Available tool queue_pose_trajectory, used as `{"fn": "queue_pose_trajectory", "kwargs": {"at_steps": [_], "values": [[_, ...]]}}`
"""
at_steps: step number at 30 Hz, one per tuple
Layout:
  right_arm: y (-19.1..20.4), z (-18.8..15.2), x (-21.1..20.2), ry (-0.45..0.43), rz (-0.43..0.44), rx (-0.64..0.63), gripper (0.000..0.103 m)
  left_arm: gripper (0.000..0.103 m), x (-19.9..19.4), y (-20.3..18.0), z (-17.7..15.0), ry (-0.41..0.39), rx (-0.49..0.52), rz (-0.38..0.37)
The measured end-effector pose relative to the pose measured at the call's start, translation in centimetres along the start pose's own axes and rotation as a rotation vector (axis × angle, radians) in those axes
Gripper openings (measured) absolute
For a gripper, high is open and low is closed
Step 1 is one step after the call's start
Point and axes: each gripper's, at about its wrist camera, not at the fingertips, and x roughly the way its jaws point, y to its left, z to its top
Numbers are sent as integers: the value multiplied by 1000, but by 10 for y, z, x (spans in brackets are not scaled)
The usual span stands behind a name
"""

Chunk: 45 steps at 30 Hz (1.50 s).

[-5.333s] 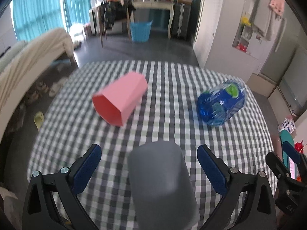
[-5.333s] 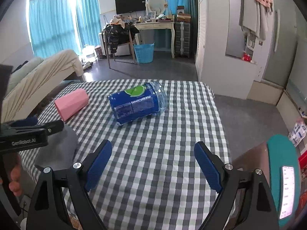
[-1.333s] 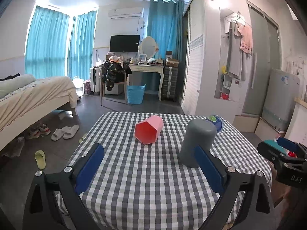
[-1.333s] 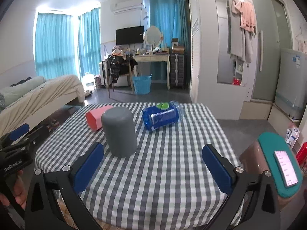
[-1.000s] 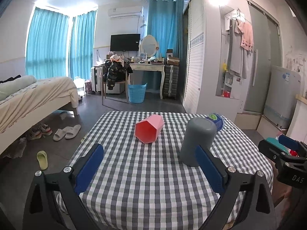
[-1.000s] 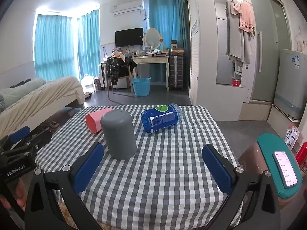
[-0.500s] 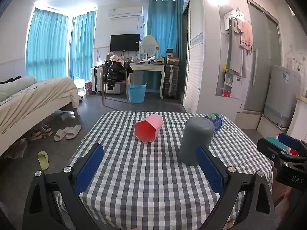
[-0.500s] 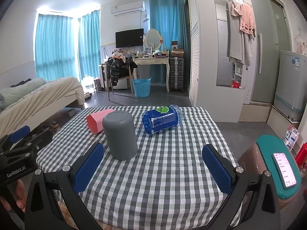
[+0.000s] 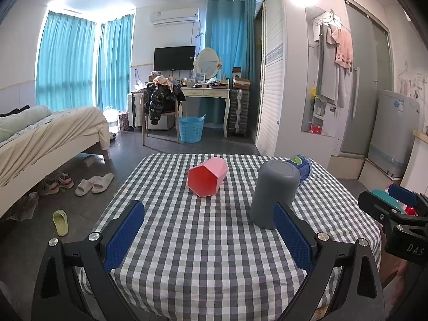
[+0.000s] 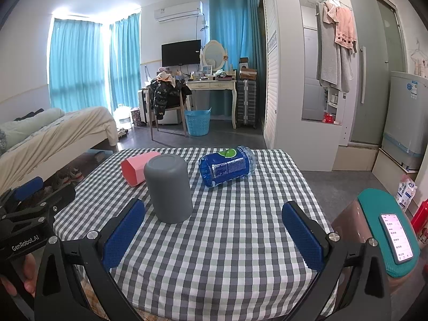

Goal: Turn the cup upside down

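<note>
Grey cup [image 10: 168, 190] stands mouth-down on the checked table [image 10: 240, 240], centre-left. Pink cup [image 9: 207, 178] lies on its side beyond it; blue bottle [image 10: 227, 165], apparently empty, lies far right. Left gripper [image 9: 208, 236] and right gripper [image 10: 212, 234]: jaws apart, holding nothing.

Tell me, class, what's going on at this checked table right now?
A person holds a two-finger gripper in each hand, and both the left gripper and the right gripper are open, gripping nothing, held back near the table's front edge. The grey cup already stands mouth down on the cloth. A pink cup lies on its side behind it, its opening facing the left camera, and a blue bottle also lies on its side.
</note>
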Motion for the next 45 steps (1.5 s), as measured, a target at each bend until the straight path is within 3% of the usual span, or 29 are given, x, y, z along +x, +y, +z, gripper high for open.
{"fn": "queue_pose_trajectory", "kwargs": {"at_steps": [45], "values": [[1,-1,5,21,-9,1,103,99,-4,5,0,2,-9,0]]}}
